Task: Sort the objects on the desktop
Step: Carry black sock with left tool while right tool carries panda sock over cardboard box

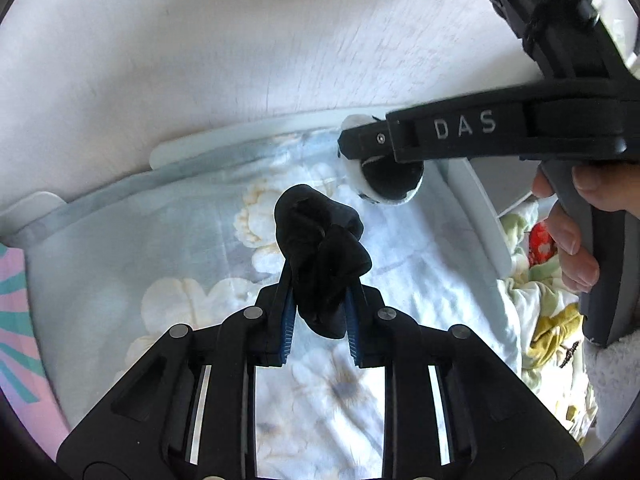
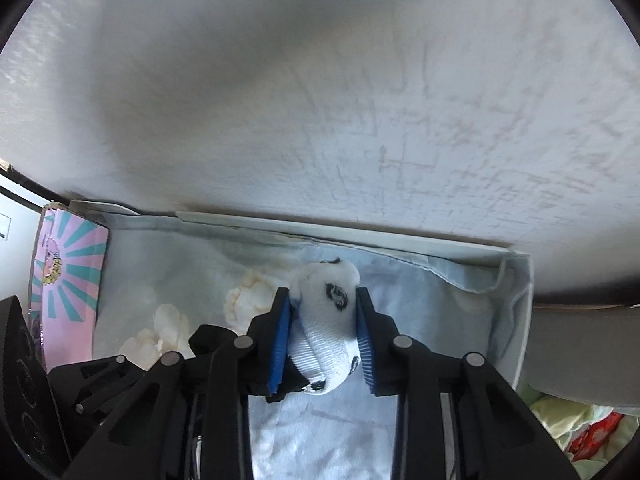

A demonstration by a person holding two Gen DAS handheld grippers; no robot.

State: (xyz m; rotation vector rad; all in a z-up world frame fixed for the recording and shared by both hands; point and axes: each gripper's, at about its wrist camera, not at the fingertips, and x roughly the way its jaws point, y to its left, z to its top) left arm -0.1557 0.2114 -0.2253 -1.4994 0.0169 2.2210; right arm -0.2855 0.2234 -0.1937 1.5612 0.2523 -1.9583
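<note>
- I am carrying two sock bundles over the white bin (image 2: 520,320), which is lined with a pale floral cloth (image 1: 160,280).
- My left gripper (image 1: 320,292) is clamping its blue pads (image 1: 289,320) tight on a black sock (image 1: 320,248); the bundle is sticking out past the tips toward 12 o'clock and hanging above the cloth.
- My right gripper (image 2: 323,320) is pinching a white sock (image 2: 326,320) with black marks; its pads (image 2: 280,344) are closed about halfway, pressing into both sides of the roll.
- In the left view the right tool is crossing in from 2 o'clock, with its sock near the bin's far rim.
- To place these well, I judge I should be lowering each bundle until it is touching the cloth before easing the fingers apart, so neither rolls or unravels.
- I should be keeping the two well apart, black toward 7 o'clock, white toward 1 o'clock, so the tools are not colliding.
- The black bundle looks loosely folded; I am expecting it to flop open on release.
- Count: one black sock, one white sock, one bin, one cloth liner.
- One pink-and-teal packet (image 2: 68,272) is standing at the bin's 9 o'clock side.
- Crumpled floral fabric (image 1: 548,320) is lying outside at 3 o'clock.
</note>
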